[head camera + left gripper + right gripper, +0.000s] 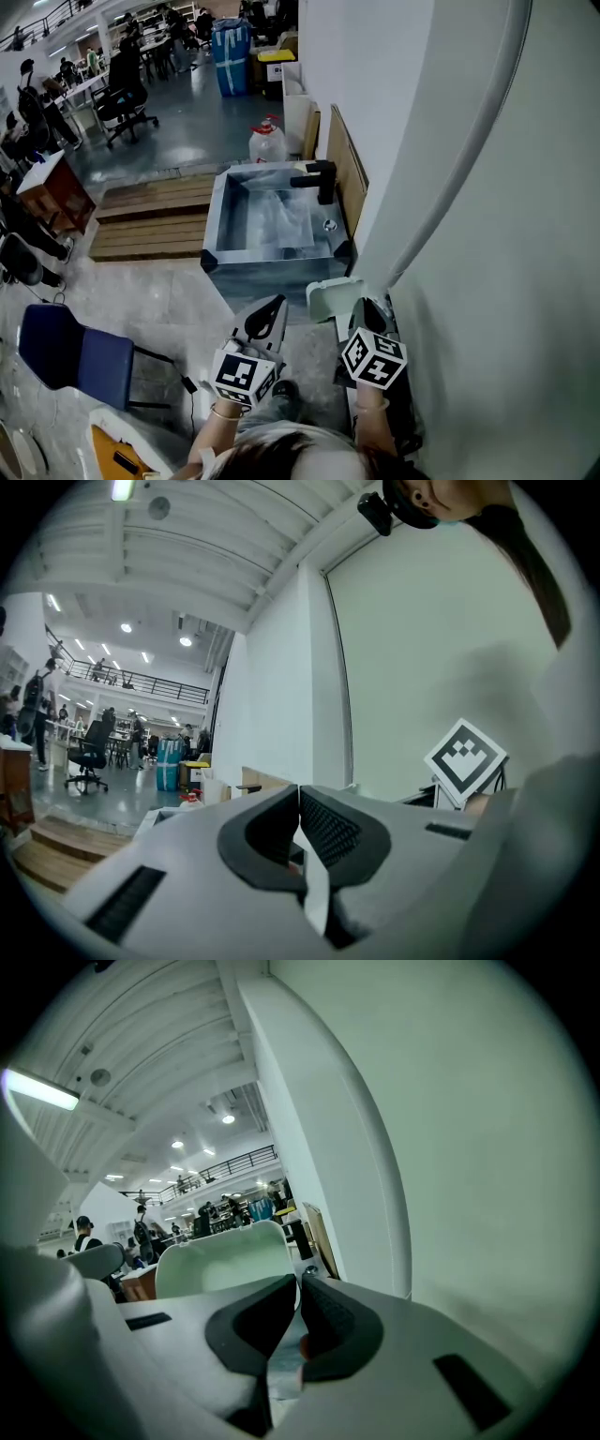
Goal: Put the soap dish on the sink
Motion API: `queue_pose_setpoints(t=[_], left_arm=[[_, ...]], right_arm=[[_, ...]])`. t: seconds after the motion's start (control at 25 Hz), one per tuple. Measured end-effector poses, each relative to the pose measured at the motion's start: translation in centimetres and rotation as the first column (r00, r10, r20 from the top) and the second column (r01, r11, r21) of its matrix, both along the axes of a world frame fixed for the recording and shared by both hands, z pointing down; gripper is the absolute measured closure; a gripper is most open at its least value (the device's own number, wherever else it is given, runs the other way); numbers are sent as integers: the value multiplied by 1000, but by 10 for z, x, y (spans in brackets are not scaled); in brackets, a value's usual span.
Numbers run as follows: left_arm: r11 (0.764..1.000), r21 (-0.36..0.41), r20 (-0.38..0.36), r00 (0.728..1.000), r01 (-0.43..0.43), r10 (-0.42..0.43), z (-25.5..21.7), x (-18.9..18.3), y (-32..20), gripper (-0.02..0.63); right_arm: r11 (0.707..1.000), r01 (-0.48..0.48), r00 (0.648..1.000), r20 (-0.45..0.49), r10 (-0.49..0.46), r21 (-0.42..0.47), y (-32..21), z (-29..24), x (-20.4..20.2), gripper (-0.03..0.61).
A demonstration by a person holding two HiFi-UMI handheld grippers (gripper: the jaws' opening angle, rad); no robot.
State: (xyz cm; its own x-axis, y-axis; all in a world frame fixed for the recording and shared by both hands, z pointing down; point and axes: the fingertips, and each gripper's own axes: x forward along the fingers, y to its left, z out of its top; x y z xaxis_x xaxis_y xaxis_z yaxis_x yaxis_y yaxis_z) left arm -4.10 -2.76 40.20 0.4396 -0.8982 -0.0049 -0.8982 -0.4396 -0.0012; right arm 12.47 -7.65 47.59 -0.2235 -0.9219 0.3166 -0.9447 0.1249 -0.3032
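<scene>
Sink (274, 246) with a black tap (317, 178) lies ahead. Pale green dish (328, 296) hangs just short of the sink's near rim, its edge pinched in the right tongs (364, 315). Left tongs (273, 311) are pressed together, holding nothing.

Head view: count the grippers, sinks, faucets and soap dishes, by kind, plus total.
Handheld two-jaw grippers: 2 (left gripper, right gripper)
Square metal sink: 1
Black faucet: 1
Pale green plastic soap dish: 1
Total: 5

Blue chair (73, 356) at lower left, wooden steps (150, 225) beyond, water jug (267, 143) farther back.
</scene>
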Motion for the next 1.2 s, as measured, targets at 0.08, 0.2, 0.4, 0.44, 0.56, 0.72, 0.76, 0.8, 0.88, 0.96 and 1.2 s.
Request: queue_pose_setpoints(t=[0.08, 0.2, 0.4, 0.44, 0.56, 0.72, 0.76, 0.8, 0.88, 0.96, 1.2], left_arm=[[1000, 4, -6, 1000, -3, 3, 0, -4, -9, 604], [1000, 3, -13, 1000, -9, 9, 0, -11, -21, 604], [1000, 11, -22, 1000, -22, 22, -2, -23, -44, 604], [1000, 11, -22, 999, -25, 25, -2, -26, -48, 604], [999, 13, -28, 999, -32, 32, -2, -33, -61, 604], [998, 21, -34, 998, -55, 56, -3, -43, -75, 604], [998, 22, -34, 997, -61, 62, -3, -45, -78, 604], [997, 23, -35, 997, -67, 68, -2, -47, -82, 604], [997, 23, -38, 996, -78, 79, -1, -50, -90, 604], [996, 20, -40, 995, -87, 88, 0, -53, -96, 604], [994, 10, -47, 993, -107, 107, 5, -59, -107, 604]], right_arm=[[1000, -1, 1000, -14, 1, -4, -9, 1, -5, 540], [1000, -5, 999, -36, 4, -7, -20, 1, -13, 540], [1000, -21, 998, -51, 21, -6, -40, -2, -22, 540], [1000, -25, 998, -52, 25, -6, -43, -2, -23, 540], [999, -37, 998, -58, 36, -3, -54, -4, -28, 540], [998, -62, 996, -70, 62, 2, -64, -8, -35, 540], [998, -69, 995, -74, 69, 2, -67, -8, -36, 540], [997, -75, 994, -80, 75, 2, -71, -8, -37, 540], [996, -86, 991, -99, 86, 1, -77, -7, -39, 540], [995, -98, 989, -110, 98, 0, -82, -6, -41, 540], [993, -114, 988, -111, 111, -17, -89, 1, -45, 540]])
